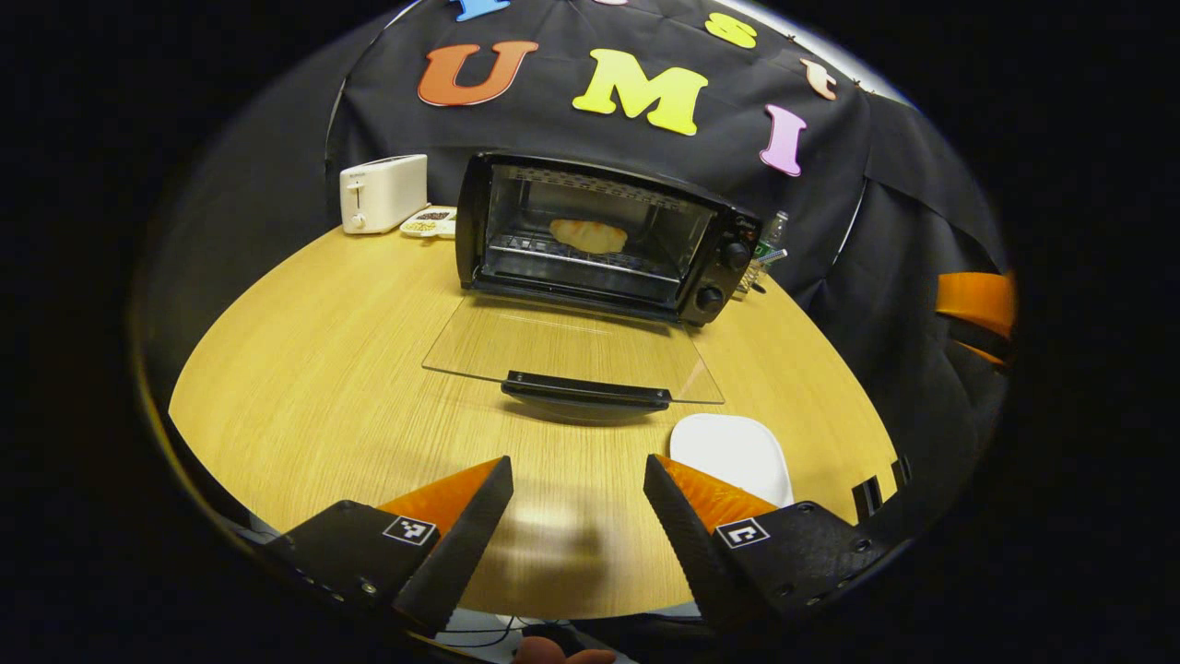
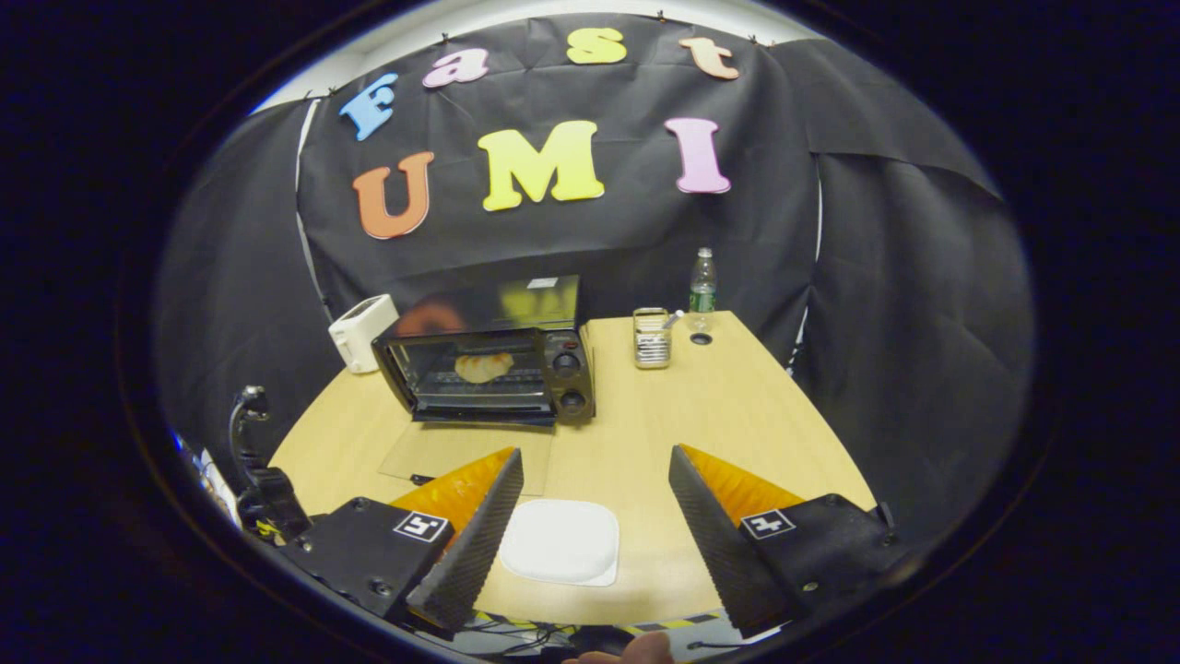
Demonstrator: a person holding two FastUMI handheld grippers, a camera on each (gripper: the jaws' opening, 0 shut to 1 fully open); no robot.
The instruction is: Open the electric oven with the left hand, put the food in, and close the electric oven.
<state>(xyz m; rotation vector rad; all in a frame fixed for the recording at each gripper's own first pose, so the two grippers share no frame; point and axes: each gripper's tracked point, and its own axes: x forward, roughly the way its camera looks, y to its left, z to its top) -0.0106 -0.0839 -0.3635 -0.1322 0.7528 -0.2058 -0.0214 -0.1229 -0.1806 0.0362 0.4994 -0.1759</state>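
Both grippers, left (image 1: 576,507) and right (image 2: 595,503), gaping empty | white square plate (image 2: 560,541) lying before black electric oven (image 1: 599,235) | glass door (image 1: 572,350) lying open | golden bread (image 1: 588,235) sitting inside oven

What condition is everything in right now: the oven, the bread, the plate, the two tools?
Electric oven: open.
Oven door: folded down flat over the table.
Food: inside the oven, lying on the rack.
White plate: empty, on the table.
Left hand-held gripper: open, holding nothing.
Right hand-held gripper: open, holding nothing, above the plate.
Bottle: upright at the table's far edge.
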